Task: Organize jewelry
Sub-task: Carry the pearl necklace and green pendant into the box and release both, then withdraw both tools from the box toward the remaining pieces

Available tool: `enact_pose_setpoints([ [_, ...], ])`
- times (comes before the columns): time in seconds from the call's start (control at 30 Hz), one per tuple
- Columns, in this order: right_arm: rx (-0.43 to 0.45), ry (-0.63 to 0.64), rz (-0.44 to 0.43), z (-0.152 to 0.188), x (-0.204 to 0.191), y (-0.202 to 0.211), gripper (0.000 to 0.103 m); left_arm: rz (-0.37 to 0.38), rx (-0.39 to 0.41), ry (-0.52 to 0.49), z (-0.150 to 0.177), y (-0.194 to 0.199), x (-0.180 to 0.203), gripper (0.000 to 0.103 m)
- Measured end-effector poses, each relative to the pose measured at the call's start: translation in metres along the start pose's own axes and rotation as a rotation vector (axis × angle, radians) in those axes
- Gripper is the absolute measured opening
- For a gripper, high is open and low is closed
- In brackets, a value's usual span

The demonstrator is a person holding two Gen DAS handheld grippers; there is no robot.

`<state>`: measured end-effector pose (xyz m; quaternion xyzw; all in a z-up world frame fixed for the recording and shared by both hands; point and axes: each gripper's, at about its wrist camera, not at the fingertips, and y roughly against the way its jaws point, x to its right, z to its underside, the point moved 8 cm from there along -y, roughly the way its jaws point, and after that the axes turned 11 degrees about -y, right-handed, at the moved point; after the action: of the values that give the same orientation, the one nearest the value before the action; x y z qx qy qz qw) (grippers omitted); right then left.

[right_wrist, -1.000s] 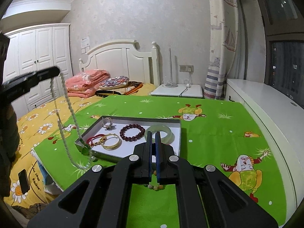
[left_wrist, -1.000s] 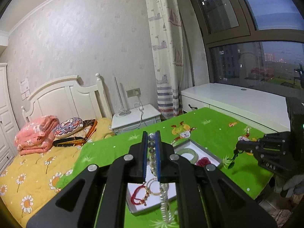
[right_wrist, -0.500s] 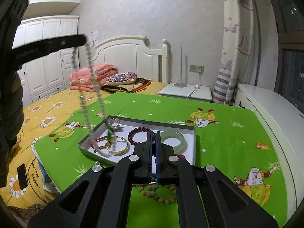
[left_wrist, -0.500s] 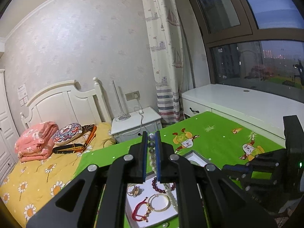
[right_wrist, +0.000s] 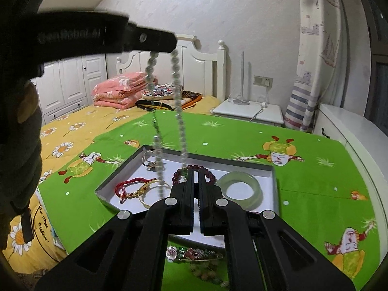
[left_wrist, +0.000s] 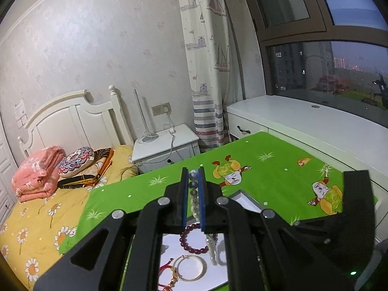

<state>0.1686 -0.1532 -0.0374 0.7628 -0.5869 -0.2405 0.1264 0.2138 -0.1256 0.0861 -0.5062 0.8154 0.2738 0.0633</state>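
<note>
Pale bead necklace (right_wrist: 178, 101) in clamped left gripper (left_wrist: 192, 177), seemingly above tray (right_wrist: 272, 181).

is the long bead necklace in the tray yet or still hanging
Hanging: the bead necklace dangles from the shut left gripper, its lower end over the tray.

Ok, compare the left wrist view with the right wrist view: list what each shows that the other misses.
Left wrist only: the night window and the bead necklace pinched in the left hand-held gripper.

Right wrist only: the jade bangle, the white wardrobe, loose jewelry on the green cloth in front of the tray, and the necklace hanging over the tray.

Both: the tray, dark red bead bracelet, gold bangle, bed and nightstand.
</note>
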Motion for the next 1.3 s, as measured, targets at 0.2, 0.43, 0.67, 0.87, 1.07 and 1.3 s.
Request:
enact_pose_setpoints([
  [0.2,-0.093,-0.029,0.026,0.021,0.02,-0.034,0.004,-0.012,-0.11,0.014,0.041,-0.041,-0.006,0.008],
  [0.43,-0.173,-0.05,0.052,0.04,0.033,-0.056,0.004,-0.058,-0.293,0.047,0.114,-0.099,-0.028,0.008],
  [0.67,-0.282,-0.096,0.058,0.054,0.04,-0.07,0.007,-0.051,-0.407,0.071,0.165,-0.122,-0.04,0.01],
  [0.87,-0.269,-0.152,0.018,0.051,0.043,-0.063,0.069,-0.097,-0.401,0.049,0.173,-0.111,-0.044,0.078],
  [1.07,-0.199,-0.156,0.024,0.034,0.043,-0.039,0.069,-0.183,-0.404,0.031,0.171,-0.089,-0.052,0.089],
  [1.3,-0.098,-0.184,0.039,0.023,0.054,0.006,0.069,-0.152,-0.325,0.14,0.173,-0.04,-0.045,0.095],
])
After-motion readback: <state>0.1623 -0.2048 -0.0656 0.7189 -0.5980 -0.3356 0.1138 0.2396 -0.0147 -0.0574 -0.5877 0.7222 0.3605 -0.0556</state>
